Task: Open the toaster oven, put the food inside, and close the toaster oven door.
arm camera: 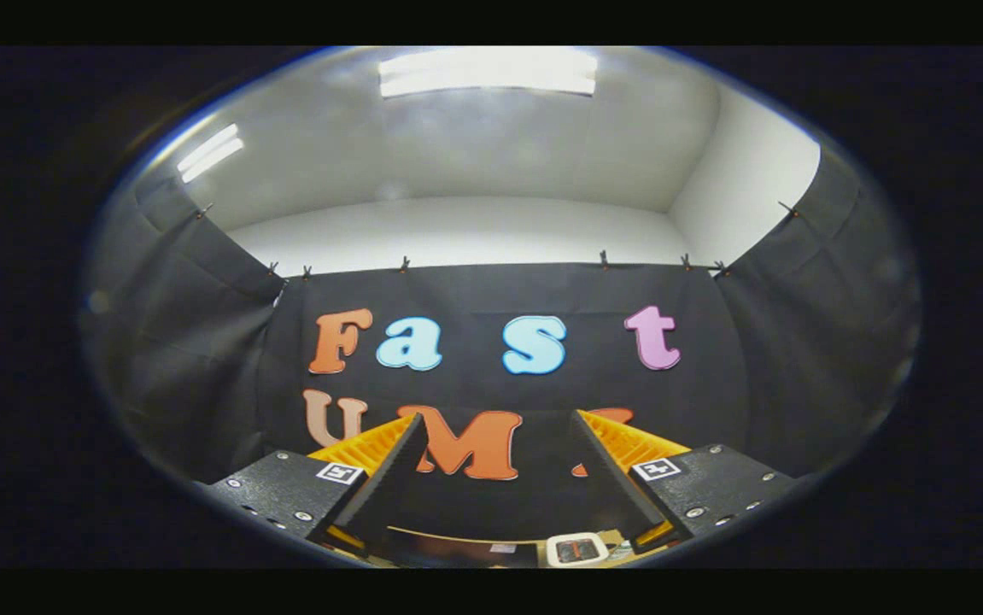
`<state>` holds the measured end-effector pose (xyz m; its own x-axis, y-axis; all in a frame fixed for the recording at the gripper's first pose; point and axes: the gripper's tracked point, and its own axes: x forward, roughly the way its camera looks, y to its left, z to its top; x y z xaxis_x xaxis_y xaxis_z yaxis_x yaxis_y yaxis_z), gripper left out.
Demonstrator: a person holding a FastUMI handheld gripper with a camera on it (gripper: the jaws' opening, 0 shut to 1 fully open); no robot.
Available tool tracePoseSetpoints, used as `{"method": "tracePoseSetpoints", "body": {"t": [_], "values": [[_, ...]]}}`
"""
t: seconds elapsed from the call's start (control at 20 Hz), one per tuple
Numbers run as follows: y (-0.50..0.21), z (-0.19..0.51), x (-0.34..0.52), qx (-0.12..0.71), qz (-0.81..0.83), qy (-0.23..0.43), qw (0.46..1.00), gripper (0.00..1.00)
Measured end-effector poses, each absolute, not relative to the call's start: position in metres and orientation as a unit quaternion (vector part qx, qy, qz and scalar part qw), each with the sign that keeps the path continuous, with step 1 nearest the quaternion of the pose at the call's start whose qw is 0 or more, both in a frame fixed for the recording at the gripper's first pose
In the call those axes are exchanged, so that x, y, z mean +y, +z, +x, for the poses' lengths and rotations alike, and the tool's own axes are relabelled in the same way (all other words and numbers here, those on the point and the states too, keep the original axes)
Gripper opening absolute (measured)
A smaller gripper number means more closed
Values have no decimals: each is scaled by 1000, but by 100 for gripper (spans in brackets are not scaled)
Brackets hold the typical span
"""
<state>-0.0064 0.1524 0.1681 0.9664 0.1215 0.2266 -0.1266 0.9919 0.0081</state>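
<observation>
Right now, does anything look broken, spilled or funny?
Nothing looks broken or spilled. The hand-held gripper points up at the booth wall and ceiling, its fingers open and empty. Below them sits a small white-framed object, too small to identify.

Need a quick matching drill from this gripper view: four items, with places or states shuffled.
Things:
1. gripper
2. bright rectangular ceiling light
3. black cloth booth wall
4. small white-rimmed rounded object

Places or states:
A. low down, between the bases of the fingers
B. open, nothing between the fingers
C. overhead, above the white wall
D. straight ahead, beyond the fingers

Pairs: 1-B, 2-C, 3-D, 4-A
</observation>
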Motion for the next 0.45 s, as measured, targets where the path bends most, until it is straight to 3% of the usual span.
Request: {"method": "tracePoseSetpoints", "body": {"t": [0.45], "values": [[201, -30, 153, -152, 36, 83, 984, 98]]}}
